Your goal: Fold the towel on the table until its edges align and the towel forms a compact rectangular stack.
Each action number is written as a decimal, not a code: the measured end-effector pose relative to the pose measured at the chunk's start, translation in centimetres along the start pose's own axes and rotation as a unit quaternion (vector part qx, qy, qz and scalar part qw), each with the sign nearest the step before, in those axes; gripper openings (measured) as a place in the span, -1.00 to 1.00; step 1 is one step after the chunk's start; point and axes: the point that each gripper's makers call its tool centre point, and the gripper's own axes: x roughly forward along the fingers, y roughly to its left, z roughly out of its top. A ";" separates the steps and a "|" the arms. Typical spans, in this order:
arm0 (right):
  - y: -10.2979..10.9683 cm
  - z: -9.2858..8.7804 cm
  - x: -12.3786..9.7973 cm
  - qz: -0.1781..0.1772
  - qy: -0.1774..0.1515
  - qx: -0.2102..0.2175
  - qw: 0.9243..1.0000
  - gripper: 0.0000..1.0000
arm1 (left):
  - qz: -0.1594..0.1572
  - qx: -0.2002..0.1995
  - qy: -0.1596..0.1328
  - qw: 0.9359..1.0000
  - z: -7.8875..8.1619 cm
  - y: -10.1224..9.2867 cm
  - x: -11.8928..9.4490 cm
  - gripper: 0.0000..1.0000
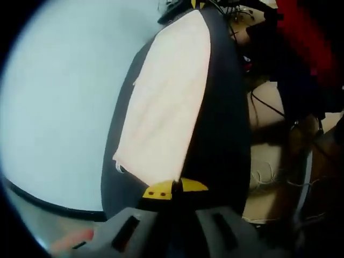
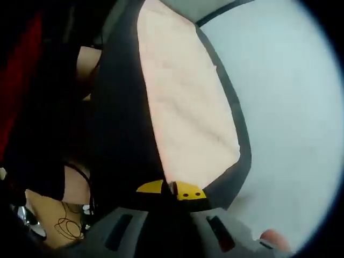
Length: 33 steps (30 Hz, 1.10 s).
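Yellow-tipped jaws of the left gripper (image 1: 173,189) meet at the near edge of the towel (image 1: 164,107), pressed together on its cream cloth. From that pinch the towel stretches away as a long pale panel with a dark band along both of its sides, and 1 loose corner juts out just beside the jaws. Past the towel's one side spreads a pale blue-white table (image 1: 59,102) with a dark rim; past the other side lie tan floor and thin dark cables (image 1: 266,105), with something red (image 1: 306,32) beyond them.

Seen from the right gripper view, the right gripper (image 2: 174,190) likewise has its yellow tips closed together on the towel (image 2: 185,115) edge, the cloth running away from them. The pale table (image 2: 285,102) sits beside the towel, possibly below it, though the distortion makes that hard to judge. On the towel's other side are darkness, red fabric (image 2: 21,70) and coiled cable (image 2: 67,223) on tan floor.
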 end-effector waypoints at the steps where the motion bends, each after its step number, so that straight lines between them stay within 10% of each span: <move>1: -0.3 0.0 0.0 -0.001 0.003 -0.026 1.000 -1.00 | 0.002 -0.001 -0.002 1.000 0.0 0.1 0.0 -0.99; 18: -5.8 2.9 -8.8 -0.048 -0.034 0.024 0.998 -1.00 | 0.050 -0.106 -0.019 0.993 0.0 3.3 -2.7 -1.00; 33: -16.9 2.5 1.4 -0.021 0.014 0.142 0.990 -1.00 | 0.042 -0.203 0.065 0.976 -0.7 14.4 4.0 -1.00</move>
